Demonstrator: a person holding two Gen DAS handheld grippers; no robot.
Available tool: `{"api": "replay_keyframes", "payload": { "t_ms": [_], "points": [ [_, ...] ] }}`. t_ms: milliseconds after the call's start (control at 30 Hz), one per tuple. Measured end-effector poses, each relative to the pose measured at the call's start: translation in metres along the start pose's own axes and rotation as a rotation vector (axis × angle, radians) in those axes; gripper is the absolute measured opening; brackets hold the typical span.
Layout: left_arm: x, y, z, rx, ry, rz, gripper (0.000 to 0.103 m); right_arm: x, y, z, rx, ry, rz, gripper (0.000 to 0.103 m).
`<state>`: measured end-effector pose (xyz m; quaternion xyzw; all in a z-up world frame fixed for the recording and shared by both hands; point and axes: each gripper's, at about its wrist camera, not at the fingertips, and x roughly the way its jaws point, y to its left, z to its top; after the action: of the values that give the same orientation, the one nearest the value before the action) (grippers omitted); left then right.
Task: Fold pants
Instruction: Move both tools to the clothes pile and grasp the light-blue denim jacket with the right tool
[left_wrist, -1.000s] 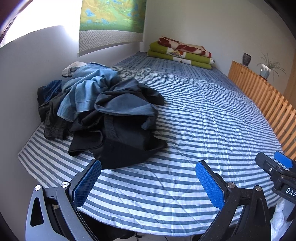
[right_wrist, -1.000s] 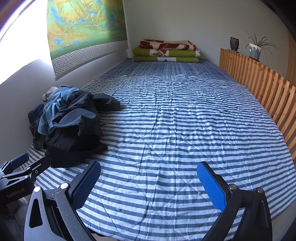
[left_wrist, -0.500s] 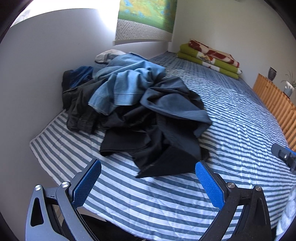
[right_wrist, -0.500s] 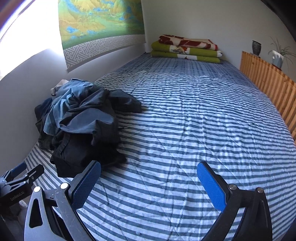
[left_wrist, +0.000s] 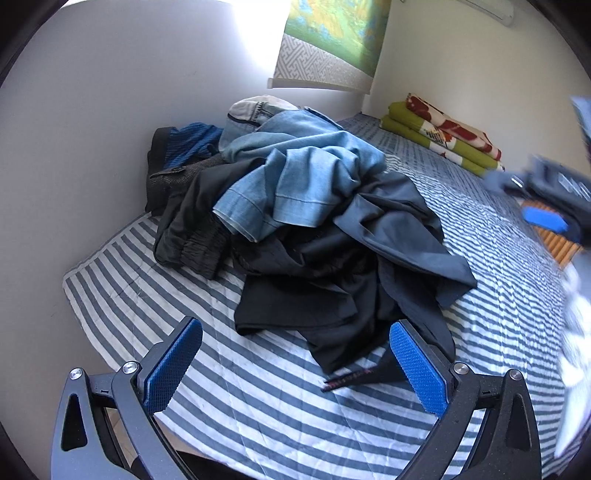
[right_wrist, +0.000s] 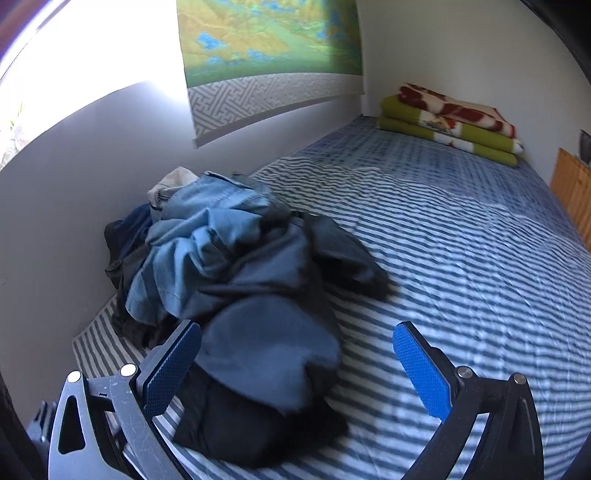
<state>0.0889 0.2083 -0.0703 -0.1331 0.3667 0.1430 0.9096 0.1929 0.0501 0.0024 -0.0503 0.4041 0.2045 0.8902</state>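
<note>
Left gripper (left_wrist: 295, 365): jaws spread wide, nothing held; positioned over the near edge of the pile.
Right gripper (right_wrist: 297, 367): jaws spread wide, nothing held; dark fabric lies between the fingers, contact cannot be told.
Pants (left_wrist: 314, 225): heaped on the bed (left_wrist: 498, 332) against the wall.
Left view only: right gripper seen blurred at right.
Right view only: scroll (right_wrist: 266, 55) shown broadly.
Blankets (right_wrist: 450, 122): stacked at the far end.

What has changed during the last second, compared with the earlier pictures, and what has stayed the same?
Both grippers moved toward the pile of pants by the wall; it now looms larger in both wrist views. The left gripper hangs over the pile's near edge, and the right gripper has come up beside it. Nothing was grasped: both pairs of jaws stay wide open. The pile, striped bed cover and folded blankets lie unchanged.
</note>
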Motion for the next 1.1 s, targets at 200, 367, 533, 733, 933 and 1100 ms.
{"api": "replay_keyframes", "payload": {
  "t_ms": [200, 367, 533, 733, 933, 1100],
  "points": [
    [0.012, 0.018, 0.004, -0.022, -0.006, 0.011, 0.103, 0.067, 0.058, 0.040, -0.093, 0.060, 0.023, 0.102],
    [0.022, 0.032, 0.004, -0.057, -0.001, 0.016, 0.103, 0.118, 0.095, 0.056, -0.153, 0.115, -0.014, 0.102],
    [0.027, 0.039, -0.001, -0.066, 0.010, 0.028, 0.103, 0.161, 0.101, 0.064, -0.113, 0.198, -0.025, 0.102],
    [0.031, 0.042, -0.004, -0.077, 0.022, 0.034, 0.103, 0.179, 0.103, 0.069, -0.059, 0.232, 0.024, 0.102],
    [0.032, 0.037, -0.005, -0.070, 0.024, 0.029, 0.103, 0.182, 0.116, 0.066, -0.120, 0.288, 0.052, 0.034],
    [0.031, 0.037, -0.005, -0.070, 0.025, 0.023, 0.103, 0.172, 0.120, 0.067, -0.145, 0.267, 0.028, 0.012]
  ]
}}
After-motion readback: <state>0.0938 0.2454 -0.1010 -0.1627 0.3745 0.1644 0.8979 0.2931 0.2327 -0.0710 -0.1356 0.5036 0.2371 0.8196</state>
